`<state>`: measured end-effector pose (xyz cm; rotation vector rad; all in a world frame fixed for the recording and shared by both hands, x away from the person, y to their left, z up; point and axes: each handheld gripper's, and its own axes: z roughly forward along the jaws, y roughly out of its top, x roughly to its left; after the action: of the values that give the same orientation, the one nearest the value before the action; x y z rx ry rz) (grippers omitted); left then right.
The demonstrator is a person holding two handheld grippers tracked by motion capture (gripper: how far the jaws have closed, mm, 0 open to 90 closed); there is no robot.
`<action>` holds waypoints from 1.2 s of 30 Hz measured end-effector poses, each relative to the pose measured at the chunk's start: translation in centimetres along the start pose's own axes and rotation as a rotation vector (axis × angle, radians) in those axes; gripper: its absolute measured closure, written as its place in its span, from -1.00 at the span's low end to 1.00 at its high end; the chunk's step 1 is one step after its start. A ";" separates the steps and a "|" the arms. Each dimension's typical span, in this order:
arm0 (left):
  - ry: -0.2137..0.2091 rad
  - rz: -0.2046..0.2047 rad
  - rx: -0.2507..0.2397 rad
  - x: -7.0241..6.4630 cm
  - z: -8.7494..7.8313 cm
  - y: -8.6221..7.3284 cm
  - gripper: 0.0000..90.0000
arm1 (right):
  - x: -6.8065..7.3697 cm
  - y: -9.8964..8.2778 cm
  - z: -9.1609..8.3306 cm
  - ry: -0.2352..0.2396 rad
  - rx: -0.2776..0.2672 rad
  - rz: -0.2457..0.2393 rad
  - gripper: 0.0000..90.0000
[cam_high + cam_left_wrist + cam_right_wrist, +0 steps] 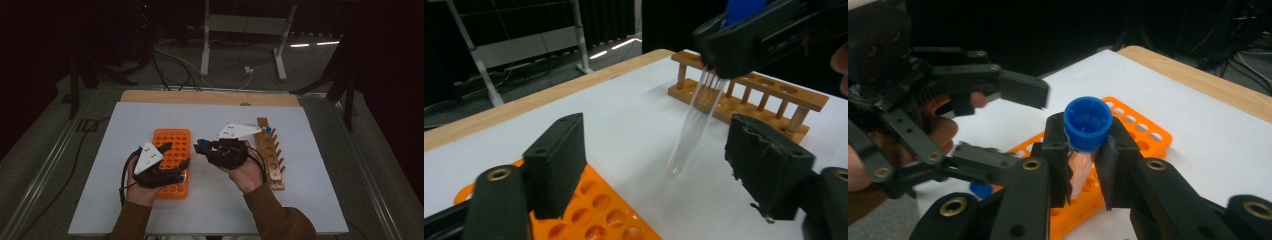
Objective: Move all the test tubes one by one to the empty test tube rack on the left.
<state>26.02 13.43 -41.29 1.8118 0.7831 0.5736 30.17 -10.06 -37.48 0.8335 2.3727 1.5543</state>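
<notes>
Two racks on sheet, grippers between and over them.
Left gripper (176, 156) over orange plastic multi-hole tube rack (171, 141); right gripper (202, 146) just to its right, holding blue-capped clear test tube (694, 125) above white table sheet (125, 150); brown wooden peg rack (272, 155) behind that gripper's hand.

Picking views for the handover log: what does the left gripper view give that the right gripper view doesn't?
Left gripper view alone: the clear tube body hanging tilted from the right gripper, the wooden rack with its pegs behind it, and the left gripper's own jaws spread wide.

Right gripper view alone: the blue cap clamped between the right gripper's own jaws, and the open left gripper from outside, beside the person's hand.

Both: the orange tube rack, the white mat, the wooden table edge.
</notes>
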 end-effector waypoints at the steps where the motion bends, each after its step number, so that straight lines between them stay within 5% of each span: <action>1: -0.002 0.004 0.000 -0.2 0.1 0.1 -0.29 | 0.2 0.0 0.1 0.008 0.000 0.003 0.70; 17: -0.080 0.064 0.020 -1.1 1.1 0.4 0.59 | 1.1 0.1 0.8 0.057 0.003 0.002 0.70; 36: -0.084 0.086 0.013 -1.3 1.1 0.2 0.67 | 1.1 -0.1 1.0 0.061 0.012 0.004 0.70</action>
<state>26.00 11.74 -41.49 1.8759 0.6560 0.5447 29.67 -8.66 -37.84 0.8049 2.4269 1.5909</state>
